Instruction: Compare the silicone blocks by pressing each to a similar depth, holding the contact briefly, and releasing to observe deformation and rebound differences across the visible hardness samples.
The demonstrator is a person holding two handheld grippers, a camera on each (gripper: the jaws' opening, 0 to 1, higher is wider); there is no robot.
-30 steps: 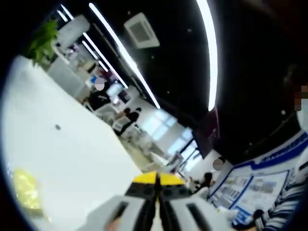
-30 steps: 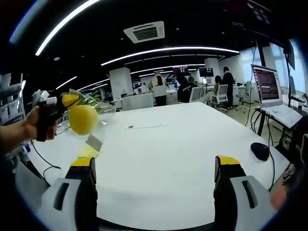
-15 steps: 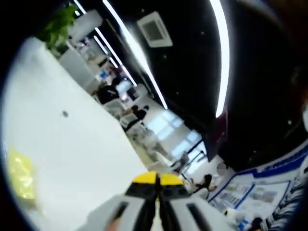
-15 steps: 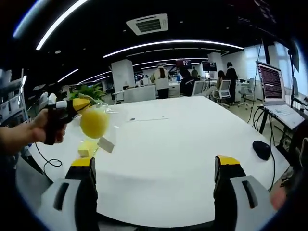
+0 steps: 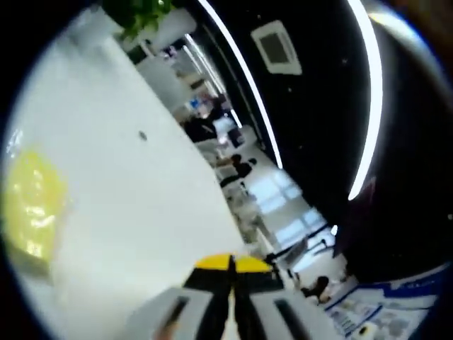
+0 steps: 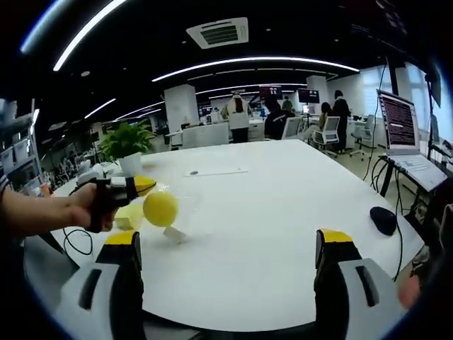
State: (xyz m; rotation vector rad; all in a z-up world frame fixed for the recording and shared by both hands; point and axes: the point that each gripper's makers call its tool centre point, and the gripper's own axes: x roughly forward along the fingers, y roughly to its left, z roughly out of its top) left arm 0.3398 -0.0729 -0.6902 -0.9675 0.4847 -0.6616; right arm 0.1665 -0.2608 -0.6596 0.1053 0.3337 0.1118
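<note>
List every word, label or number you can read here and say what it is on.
None can be read.
Laptop screen: lines of text, too small.
Blue-and-white wall poster: print blurred.
Far monitors: too small.
Paper strip on the table: no legible marks.

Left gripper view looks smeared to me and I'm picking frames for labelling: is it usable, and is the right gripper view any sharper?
Left gripper view: motion-blurred and steeply tilted, the yellow block a soft smear. Right gripper view: sharper, level, the yellow ball crisp, ceiling light strips bowed by fisheye.
</note>
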